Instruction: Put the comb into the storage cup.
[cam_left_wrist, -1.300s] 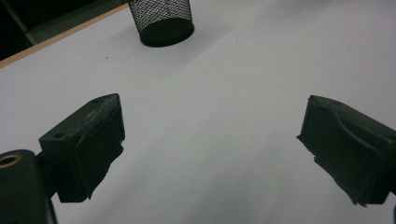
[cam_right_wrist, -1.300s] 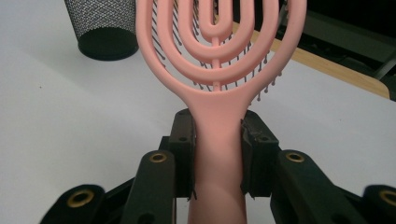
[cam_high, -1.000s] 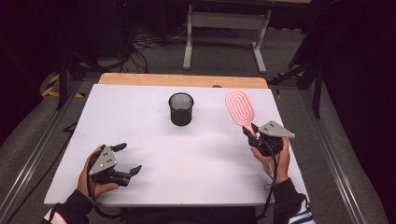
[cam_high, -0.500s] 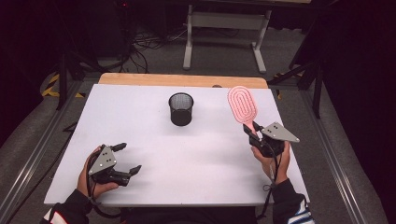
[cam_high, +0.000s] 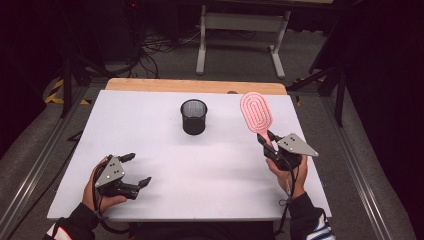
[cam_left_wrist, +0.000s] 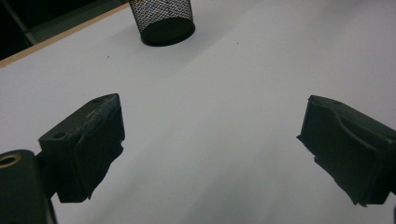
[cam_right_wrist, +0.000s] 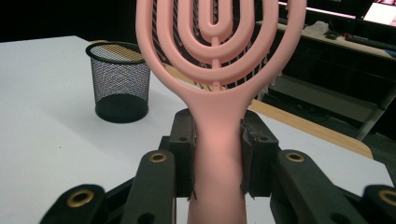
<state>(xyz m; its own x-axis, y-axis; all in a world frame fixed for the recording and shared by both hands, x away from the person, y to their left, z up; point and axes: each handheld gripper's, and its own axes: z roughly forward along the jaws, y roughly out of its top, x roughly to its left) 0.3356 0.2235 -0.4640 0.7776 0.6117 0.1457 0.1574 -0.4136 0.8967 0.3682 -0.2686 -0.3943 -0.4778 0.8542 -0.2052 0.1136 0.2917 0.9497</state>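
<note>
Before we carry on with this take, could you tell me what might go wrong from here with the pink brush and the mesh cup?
The right gripper clamps the pink brush only low on its handle, so the wide head could pivot or slip. The mesh cup stands free and looks light; a bump from the brush might tip it. The left gripper rests open, too far to steady it.

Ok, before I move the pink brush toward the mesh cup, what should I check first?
1. Right tool shut on the brush handle: ok.
2. Handle centred between the pads, brush upright: ok.
3. Mesh cup upright, mouth open: ok.
4. Cup empty: cannot tell, though the bottom looks dark and bare.
5. White table between brush and cup free of obstacles: ok.
6. Left tool open, holding nothing, away from the cup: ok.
</note>
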